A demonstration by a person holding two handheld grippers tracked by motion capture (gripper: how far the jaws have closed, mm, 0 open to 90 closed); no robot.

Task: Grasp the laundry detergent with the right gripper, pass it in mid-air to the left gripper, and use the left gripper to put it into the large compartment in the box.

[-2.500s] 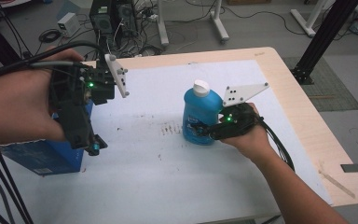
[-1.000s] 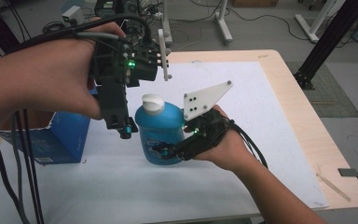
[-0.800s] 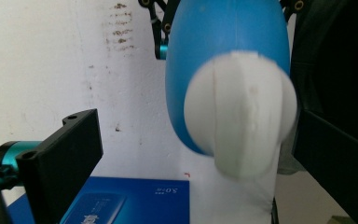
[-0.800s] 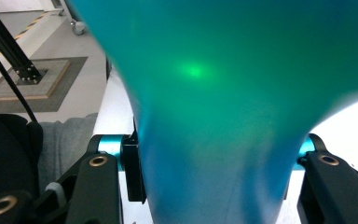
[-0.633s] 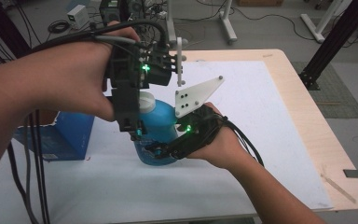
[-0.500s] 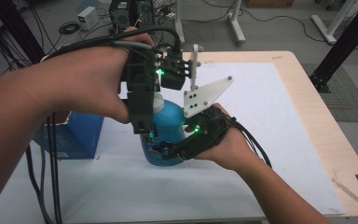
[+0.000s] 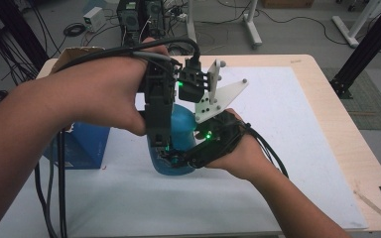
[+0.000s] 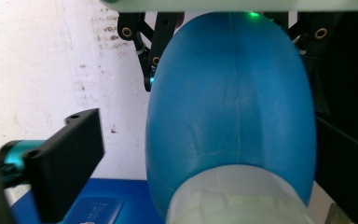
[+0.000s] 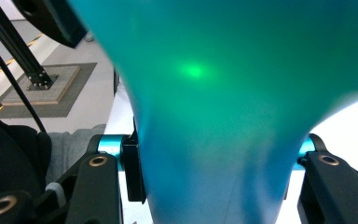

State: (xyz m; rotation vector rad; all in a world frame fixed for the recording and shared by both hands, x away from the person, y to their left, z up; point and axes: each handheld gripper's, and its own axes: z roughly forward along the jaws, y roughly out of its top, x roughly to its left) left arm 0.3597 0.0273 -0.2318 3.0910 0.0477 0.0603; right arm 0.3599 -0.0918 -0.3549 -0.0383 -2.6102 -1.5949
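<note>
A blue bottle [image 7: 182, 125] with a white cap [image 8: 233, 203] stands upright over the white mat [image 7: 287, 114]. My right gripper [image 7: 177, 158] is shut on its lower body, with a pad [image 9: 131, 168] pressed against each side of the bottle [image 9: 223, 93]. My left gripper [image 7: 159, 145] points down over the top of the bottle. In the left gripper view its jaws stand on either side of the cap and bottle [image 8: 233, 116], with a gap at the left jaw. These jaws have just been closing a little and remain open around the cap.
A blue box [image 7: 82, 146] sits on the table to the left of the bottle. A cardboard box [image 7: 77, 52] stands at the back left corner. Cables trail from both grippers. The wooden table edge [image 7: 347, 144] runs along the right.
My left gripper has swung from the left side to above the bottle and come down around its cap. My right gripper has brought the bottle leftward and nearer.
</note>
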